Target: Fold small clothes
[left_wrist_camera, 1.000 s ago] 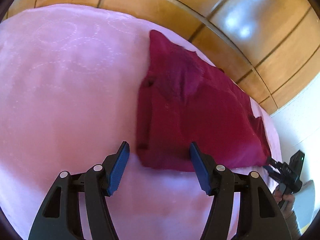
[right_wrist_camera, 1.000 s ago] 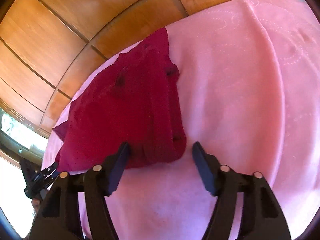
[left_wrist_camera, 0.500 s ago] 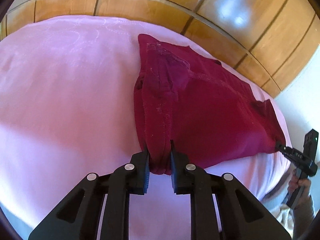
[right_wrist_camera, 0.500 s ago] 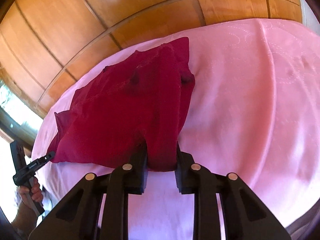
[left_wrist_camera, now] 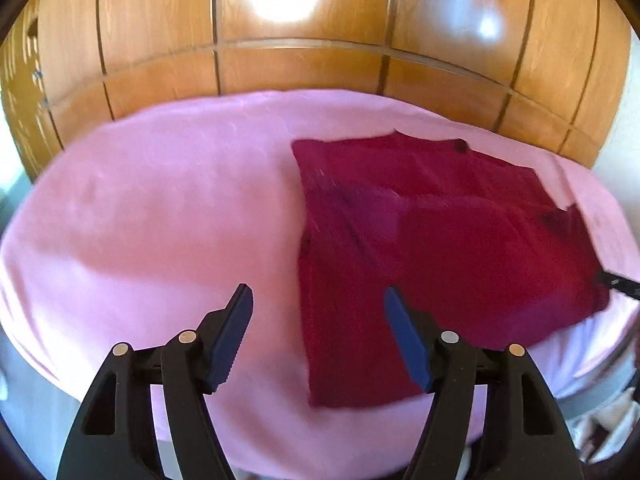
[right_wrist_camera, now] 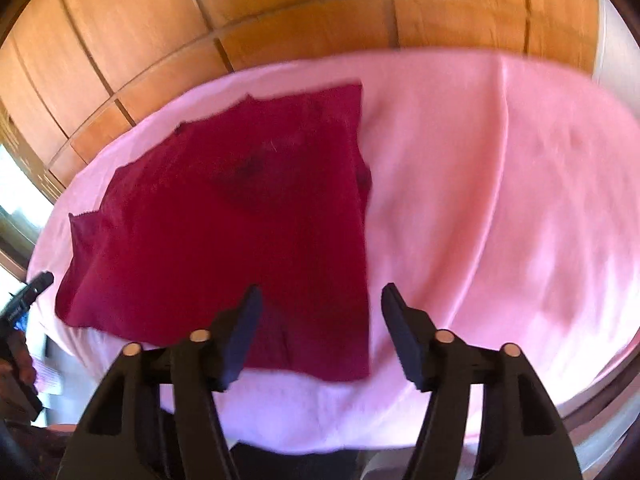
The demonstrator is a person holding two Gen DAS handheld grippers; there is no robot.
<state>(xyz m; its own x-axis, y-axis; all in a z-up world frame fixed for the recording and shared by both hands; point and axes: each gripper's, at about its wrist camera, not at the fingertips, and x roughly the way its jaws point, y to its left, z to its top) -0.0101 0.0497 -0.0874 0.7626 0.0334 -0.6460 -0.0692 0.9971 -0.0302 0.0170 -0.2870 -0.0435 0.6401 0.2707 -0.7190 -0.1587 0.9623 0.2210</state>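
the dark red garment (left_wrist_camera: 432,240) lies flat on the pink bed cover (left_wrist_camera: 160,208), in front of the wooden panel wall (left_wrist_camera: 304,56). the left gripper (left_wrist_camera: 320,336) hangs above the garment's near left edge with its jaws wide apart, holding nothing. the right gripper (right_wrist_camera: 320,332) hangs above the garment's near right corner (right_wrist_camera: 344,356), jaws likewise spread and empty. both views are blurred.
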